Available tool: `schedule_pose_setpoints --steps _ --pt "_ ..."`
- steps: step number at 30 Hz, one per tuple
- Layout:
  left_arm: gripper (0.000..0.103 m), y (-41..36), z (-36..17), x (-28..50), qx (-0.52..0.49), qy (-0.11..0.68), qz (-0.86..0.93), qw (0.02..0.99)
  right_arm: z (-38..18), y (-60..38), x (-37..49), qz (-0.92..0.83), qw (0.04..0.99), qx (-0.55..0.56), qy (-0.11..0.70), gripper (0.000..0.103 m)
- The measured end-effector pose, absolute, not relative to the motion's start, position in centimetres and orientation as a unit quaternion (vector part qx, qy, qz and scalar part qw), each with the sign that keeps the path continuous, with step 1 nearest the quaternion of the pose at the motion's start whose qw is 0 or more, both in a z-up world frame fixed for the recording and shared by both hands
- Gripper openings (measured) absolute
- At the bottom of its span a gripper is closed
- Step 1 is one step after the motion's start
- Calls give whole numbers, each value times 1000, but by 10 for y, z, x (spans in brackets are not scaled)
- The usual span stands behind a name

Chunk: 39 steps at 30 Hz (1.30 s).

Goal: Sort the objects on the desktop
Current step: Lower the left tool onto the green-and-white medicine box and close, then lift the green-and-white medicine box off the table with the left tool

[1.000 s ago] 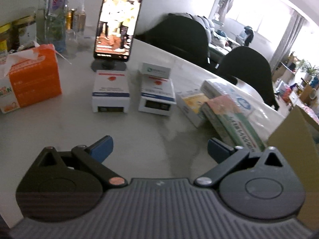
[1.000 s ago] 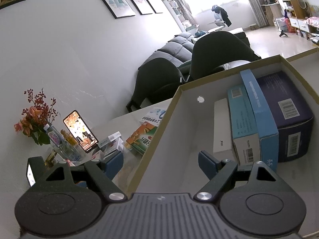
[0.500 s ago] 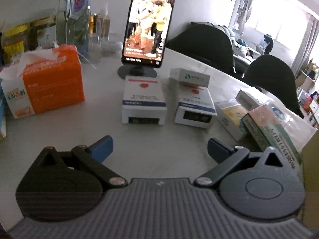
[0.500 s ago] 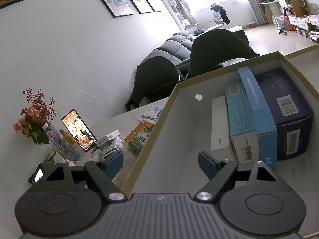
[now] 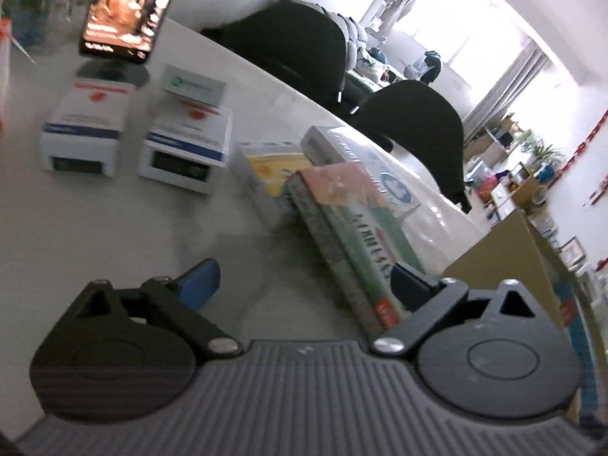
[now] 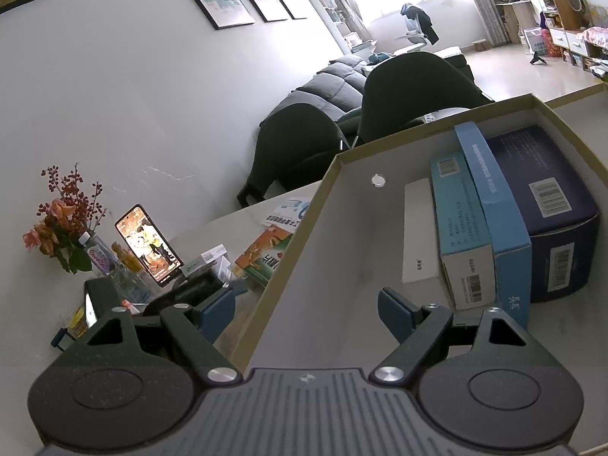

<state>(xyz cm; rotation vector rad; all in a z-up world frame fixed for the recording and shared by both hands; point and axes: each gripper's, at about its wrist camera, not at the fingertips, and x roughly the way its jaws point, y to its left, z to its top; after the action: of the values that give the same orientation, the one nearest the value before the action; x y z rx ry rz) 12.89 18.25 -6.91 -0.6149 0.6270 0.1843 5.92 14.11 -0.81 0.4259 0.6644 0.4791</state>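
My left gripper (image 5: 304,285) hovers low over the white table, and its jaws are closing. The near end of a long green box with a pink top (image 5: 353,228) lies between the fingers, close to the right one; the left pad stands well apart from it. Behind it lie a yellow box (image 5: 273,167) and a white-and-blue box (image 5: 361,155). My right gripper (image 6: 306,311) is open and holds nothing. It straddles the left wall of the cardboard box (image 6: 288,266), which holds a slim white box (image 6: 418,243), a teal box (image 6: 461,228), a blue box (image 6: 494,205) and a navy box (image 6: 547,209).
Two white boxes with blue bands (image 5: 81,136) (image 5: 186,148) and a small white box (image 5: 192,85) lie at the back left, before a phone on a stand (image 5: 129,11). The cardboard box's corner (image 5: 524,258) rises to the right. Dark chairs (image 5: 414,129) stand beyond the table's edge.
The left gripper has swung right and come closer to the green box, which now lies between its fingers; its jaws have narrowed a little. The right gripper has stayed put.
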Motion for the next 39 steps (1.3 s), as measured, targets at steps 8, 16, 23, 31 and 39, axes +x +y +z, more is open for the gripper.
schedule_pose_setpoints --steps 8,16,23,31,39 --pt "85 173 -76 147 -334 296 67 892 -9 139 60 231 895 208 321 85" --pt "77 176 -81 158 -393 294 42 870 -10 139 61 232 893 210 323 85" --pt "48 175 -87 160 -416 295 47 859 -10 139 61 230 893 211 323 85" --pt "30 179 -90 155 -435 308 43 845 -8 140 59 231 894 209 322 85" --pt "28 180 -84 148 -437 326 39 837 -3 143 54 235 896 203 317 85"
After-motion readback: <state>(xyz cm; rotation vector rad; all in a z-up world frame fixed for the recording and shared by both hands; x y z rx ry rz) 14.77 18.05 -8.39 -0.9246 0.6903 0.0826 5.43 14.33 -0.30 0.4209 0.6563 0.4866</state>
